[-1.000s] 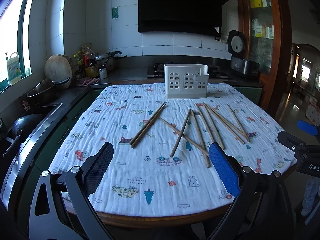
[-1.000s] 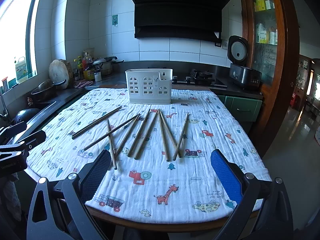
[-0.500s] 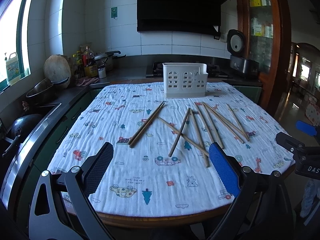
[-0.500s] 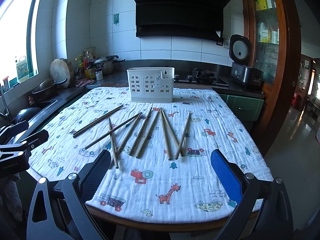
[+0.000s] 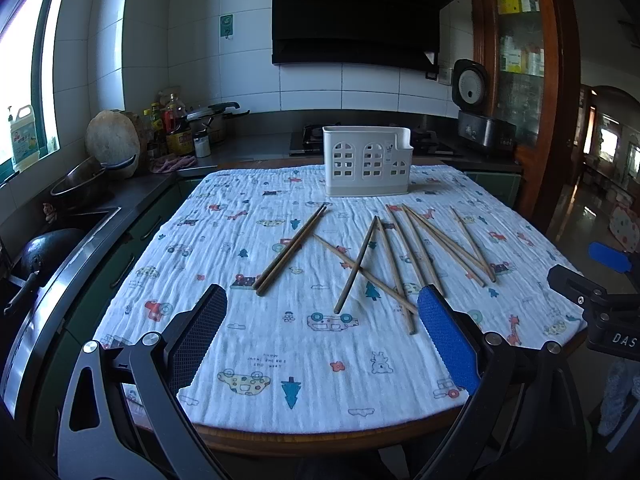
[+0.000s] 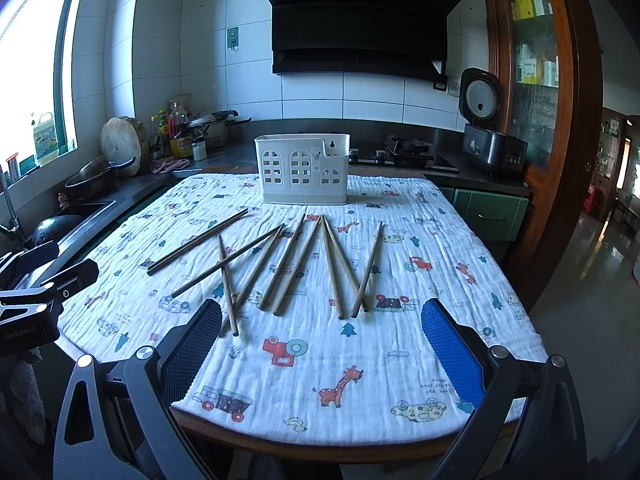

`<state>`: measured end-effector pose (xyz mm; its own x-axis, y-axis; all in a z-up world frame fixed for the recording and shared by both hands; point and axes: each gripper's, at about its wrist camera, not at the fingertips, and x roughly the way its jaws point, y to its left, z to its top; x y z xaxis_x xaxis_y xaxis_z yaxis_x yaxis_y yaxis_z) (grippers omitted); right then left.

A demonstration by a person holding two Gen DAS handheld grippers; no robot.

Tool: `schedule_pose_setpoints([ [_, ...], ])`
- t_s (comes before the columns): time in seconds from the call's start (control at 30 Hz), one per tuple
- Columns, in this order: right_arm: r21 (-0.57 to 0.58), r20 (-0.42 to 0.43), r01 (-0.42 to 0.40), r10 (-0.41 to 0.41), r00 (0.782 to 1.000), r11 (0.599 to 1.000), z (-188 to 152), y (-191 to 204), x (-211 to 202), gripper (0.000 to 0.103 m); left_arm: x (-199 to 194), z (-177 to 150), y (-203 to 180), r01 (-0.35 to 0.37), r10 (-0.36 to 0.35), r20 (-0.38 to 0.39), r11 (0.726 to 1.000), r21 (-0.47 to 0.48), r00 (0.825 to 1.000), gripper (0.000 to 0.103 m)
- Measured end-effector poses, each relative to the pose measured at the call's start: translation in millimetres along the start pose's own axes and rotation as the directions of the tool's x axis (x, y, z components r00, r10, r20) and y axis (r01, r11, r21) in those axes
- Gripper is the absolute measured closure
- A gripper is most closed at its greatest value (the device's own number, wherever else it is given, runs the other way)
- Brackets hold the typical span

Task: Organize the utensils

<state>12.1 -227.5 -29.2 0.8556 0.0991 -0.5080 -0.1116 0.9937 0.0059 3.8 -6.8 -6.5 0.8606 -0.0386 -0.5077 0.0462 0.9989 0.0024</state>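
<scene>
Several wooden chopsticks (image 5: 394, 258) (image 6: 288, 268) lie scattered on a white cloth with cartoon prints (image 5: 280, 344) (image 6: 420, 300) that covers the table. A white plastic utensil holder (image 5: 366, 166) (image 6: 304, 174) with arched cut-outs stands upright at the far side of the cloth. My left gripper (image 5: 322, 338) hovers open over the near edge, short of the chopsticks, with nothing between its fingers. My right gripper (image 6: 320, 350) is also open and empty near the table's front edge. Each gripper shows at the side of the other's view.
A dark counter with a sink (image 5: 60, 240), a wok, a pan and bottles (image 5: 172, 128) runs along the left. A stove (image 6: 408, 152) and a rice cooker (image 6: 488, 144) sit behind the table. A wooden cabinet (image 6: 536, 80) stands at the right.
Both views have shifted slightly; the grippers drifted a little closer to the table. Chopsticks and holder have not moved. Both grippers stay open.
</scene>
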Motion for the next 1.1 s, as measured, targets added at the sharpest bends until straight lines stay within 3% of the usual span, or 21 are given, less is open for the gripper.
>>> schedule_pose_setpoints([
  [1.1,-0.003,-0.008,-0.008,0.008,1.0,1.0,-2.4,3.3,4.2,0.006,-2.1,-1.0,-1.9,0.003,-0.003,0.003,1.0,0.006,1.0,0.008],
])
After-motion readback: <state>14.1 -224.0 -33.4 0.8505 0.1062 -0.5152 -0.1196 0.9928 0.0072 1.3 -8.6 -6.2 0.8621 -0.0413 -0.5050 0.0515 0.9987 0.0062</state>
